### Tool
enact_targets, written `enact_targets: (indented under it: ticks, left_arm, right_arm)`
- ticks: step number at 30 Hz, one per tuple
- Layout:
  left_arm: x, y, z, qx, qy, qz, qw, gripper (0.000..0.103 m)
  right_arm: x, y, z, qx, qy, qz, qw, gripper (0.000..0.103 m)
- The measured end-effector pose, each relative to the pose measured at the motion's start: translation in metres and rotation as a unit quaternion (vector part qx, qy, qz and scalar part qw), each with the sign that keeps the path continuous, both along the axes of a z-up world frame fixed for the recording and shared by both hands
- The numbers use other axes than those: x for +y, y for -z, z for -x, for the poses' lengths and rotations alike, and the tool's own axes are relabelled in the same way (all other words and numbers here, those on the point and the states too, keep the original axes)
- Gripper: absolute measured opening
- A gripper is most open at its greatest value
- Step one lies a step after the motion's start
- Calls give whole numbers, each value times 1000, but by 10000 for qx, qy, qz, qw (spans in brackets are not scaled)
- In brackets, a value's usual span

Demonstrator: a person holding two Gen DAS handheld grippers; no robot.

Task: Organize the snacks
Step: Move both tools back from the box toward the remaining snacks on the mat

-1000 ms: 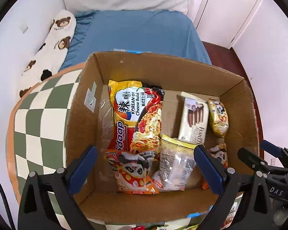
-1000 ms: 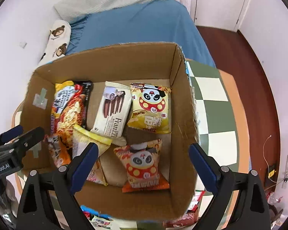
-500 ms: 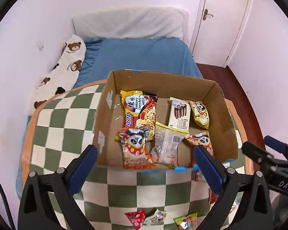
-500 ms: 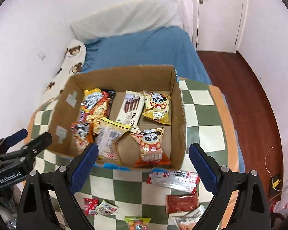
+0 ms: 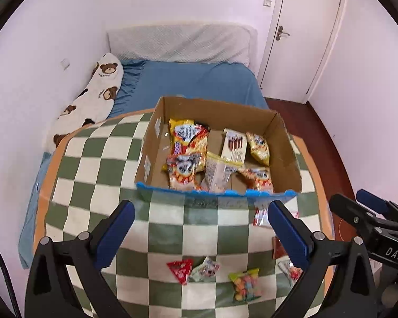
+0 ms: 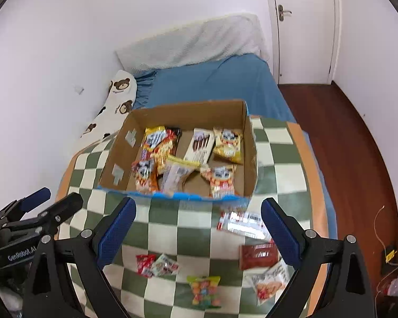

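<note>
Both tongs, left [image 5: 199,234] and right [image 6: 197,229], gape empty. Below them the candy bag [image 6: 204,290] looks light, crinkly, slippery; pinch its sealed edge.

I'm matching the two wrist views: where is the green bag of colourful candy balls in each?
Left wrist: the green candy bag lies low and right of centre on the checked table.
Right wrist: the bag lies low, near centre.
Shared landmark: the cardboard box beyond it.
</note>
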State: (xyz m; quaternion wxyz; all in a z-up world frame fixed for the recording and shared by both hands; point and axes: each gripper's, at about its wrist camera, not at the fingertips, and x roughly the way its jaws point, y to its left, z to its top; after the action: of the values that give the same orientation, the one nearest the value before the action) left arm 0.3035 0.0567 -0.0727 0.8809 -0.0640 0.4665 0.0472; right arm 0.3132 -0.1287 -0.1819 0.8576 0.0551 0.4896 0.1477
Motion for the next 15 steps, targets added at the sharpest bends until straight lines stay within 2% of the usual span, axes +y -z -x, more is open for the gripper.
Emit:
enact_targets:
  ticks: [3, 6, 9, 12, 15]
  left_arm:
    - [-2, 25, 11, 312, -26, -116, 9994, 103]
    - [-7, 67, 19, 801, 66, -303, 9963, 103]
    - [-16, 116, 27, 1352, 336, -682, 9879, 103]
    - [-29, 154, 35, 1752, 680, -979, 9773, 103]
    - [-37, 184, 44, 2200, 817, -672, 9697, 103]
  right_arm:
    - [-8, 24, 12, 357, 3, 22, 9994, 97]
    - [-22, 59, 17, 830, 51, 153, 9964, 97]
    - [-43, 104, 23, 1423, 162, 241, 9894, 97]
    - [-62, 140, 27, 1786, 291, 381, 9828, 97]
    - [-77, 183, 29, 2197, 398, 557, 9732, 97]
